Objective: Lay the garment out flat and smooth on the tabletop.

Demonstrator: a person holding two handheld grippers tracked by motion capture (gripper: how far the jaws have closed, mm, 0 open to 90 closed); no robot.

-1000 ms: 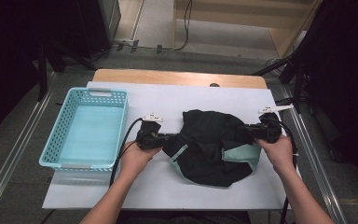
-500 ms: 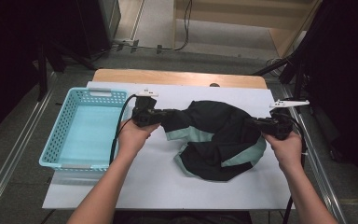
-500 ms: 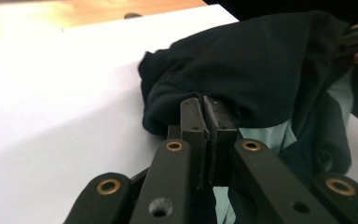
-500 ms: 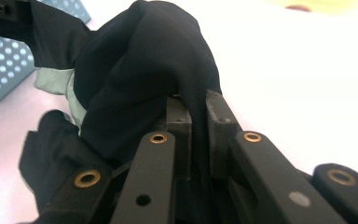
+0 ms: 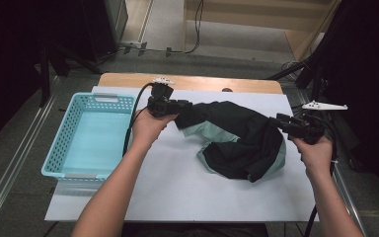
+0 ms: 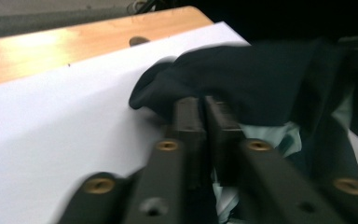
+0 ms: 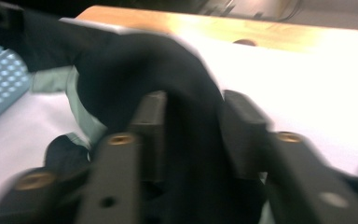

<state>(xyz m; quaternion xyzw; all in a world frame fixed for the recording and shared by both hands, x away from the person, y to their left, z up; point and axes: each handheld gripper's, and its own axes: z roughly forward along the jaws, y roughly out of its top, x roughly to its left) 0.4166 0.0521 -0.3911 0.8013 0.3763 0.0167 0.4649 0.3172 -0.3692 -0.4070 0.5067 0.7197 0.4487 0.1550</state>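
White table sheet (image 5: pixel 168 187) | garment (image 5: pixel 237 138) lifted, stretched wider | left tool (image 5: pixel 180 106) nearly together on cloth, right tool (image 5: pixel 279 121) apart, both just opening

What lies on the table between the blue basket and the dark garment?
In the high view, bare white table cover lies between the blue basket and the dark garment; the person's left forearm crosses that stretch.
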